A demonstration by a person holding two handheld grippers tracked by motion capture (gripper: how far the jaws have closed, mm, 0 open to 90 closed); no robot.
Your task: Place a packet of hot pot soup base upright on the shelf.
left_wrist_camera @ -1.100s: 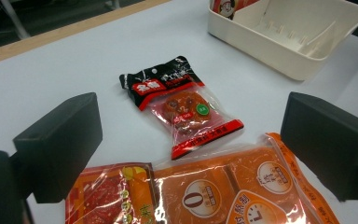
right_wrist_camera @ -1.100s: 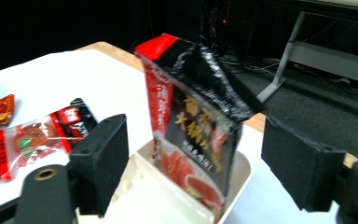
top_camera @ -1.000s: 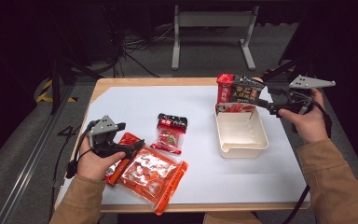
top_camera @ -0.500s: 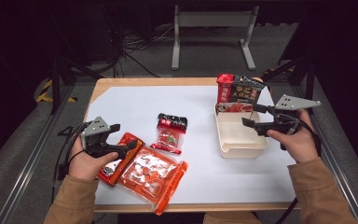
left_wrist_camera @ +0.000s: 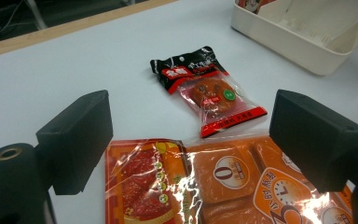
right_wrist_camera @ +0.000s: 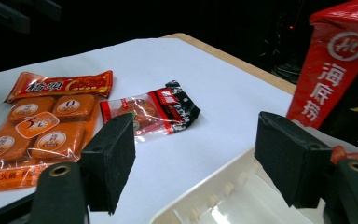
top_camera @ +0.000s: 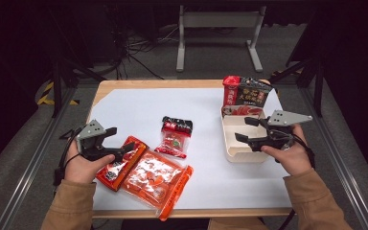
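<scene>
**High view: two open grippers over a white surface with snack packs and a tray**

High view looks down on a white surface with a pale wooden rim, standing in a dark room. Behind the far edge, a grey metal frame stand rises from a grey floor, with black cables trailing beside it. Yellow-and-black hazard tape marks the floor off the far left corner.

Near the left part of the near edge lies a large orange transparent pack of square cakes, with a narrow red-and-orange snack packet touching its left side. Toward the middle of the surface, apart from both, sits a small black-and-red clear-windowed snack pouch. By the right edge rests a cream plastic compartment tray, and at its far end stands a red-and-black printed bag, close to the far right corner.

The left gripper is held low over the narrow packet's far end, its jaws spread wide and holding nothing; the left gripper view shows both packs between them. The right gripper hovers over the tray's right rim, jaws likewise apart and empty, pointing toward the left edge.
</scene>
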